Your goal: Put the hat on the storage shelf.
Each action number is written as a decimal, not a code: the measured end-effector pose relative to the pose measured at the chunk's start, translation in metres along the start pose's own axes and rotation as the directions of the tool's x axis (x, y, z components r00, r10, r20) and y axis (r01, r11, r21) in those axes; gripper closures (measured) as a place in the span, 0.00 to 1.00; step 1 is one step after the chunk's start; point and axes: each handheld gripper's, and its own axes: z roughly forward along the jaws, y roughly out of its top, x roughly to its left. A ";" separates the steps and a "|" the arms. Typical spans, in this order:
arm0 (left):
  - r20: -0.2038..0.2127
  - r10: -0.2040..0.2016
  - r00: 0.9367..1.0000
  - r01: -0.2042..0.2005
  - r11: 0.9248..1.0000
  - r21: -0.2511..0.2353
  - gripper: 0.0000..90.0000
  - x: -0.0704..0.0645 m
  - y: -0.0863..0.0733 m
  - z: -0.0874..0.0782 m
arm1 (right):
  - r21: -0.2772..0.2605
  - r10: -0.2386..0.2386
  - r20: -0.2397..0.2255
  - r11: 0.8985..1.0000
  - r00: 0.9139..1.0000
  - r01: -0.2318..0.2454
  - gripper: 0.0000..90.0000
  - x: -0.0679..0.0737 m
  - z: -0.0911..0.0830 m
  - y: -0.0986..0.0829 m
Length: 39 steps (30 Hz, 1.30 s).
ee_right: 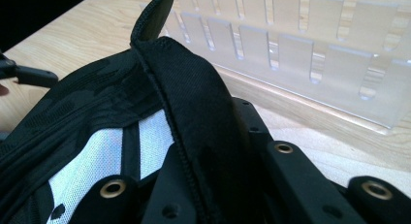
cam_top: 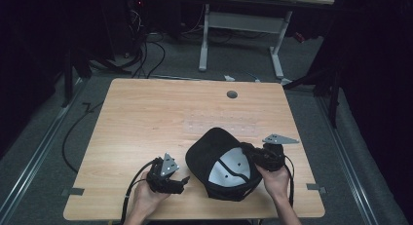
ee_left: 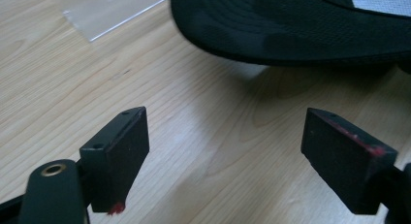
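One black cap [cam_top: 221, 164] is lying upside down in the lower middle of the high view, on the near right part of the wooden counter [cam_top: 146, 118], its white mesh lining [cam_top: 231, 169] facing up and its brim pointing toward the lower left. At the cap's right side, the right hand-held gripper [cam_top: 253, 154] is clamping the rim; in the right gripper view the jaws are standing closed on the stitched edge band [ee_right: 194, 122], which is running up the middle of the frame between them. The left hand-held gripper [cam_top: 182, 180] is sitting low in the frame just left of the cap, apart from it, with its jaws spread wide over bare wood; in the left gripper view the brim [ee_left: 291, 30] is crossing the upper right, and nothing is lying between the two pads [ee_left: 121, 151]. A clear plastic panel [ee_right: 310, 49] is standing close behind the cap. The likely trouble, as I judge it, is the soft band sliding out of the right grip if the cap is being pulled or lifted from one side only, since fabric folds and gives. The open left gripper could also nudge the brim and turn the cap, or push it against the panel.
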 end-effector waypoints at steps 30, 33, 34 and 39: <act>0.045 0.087 0.995 -0.084 0.995 -0.060 0.16 -0.024 0.007 0.003 | 0.079 -0.011 0.035 0.997 0.999 0.008 0.91 0.011 0.006 0.005; 0.051 0.105 0.993 -0.102 0.993 -0.058 0.16 -0.025 0.008 0.002 | 0.089 -0.013 0.036 0.996 0.999 0.010 0.91 0.012 0.006 0.006; 0.054 0.109 0.993 -0.106 0.993 -0.058 0.16 -0.026 0.008 0.002 | 0.090 -0.011 0.033 0.996 0.999 0.008 0.91 0.012 0.007 0.006; 0.054 0.123 0.991 -0.120 0.991 -0.060 0.17 -0.028 0.010 0.001 | 0.095 -0.010 0.033 0.995 0.999 0.007 0.91 0.015 0.006 0.007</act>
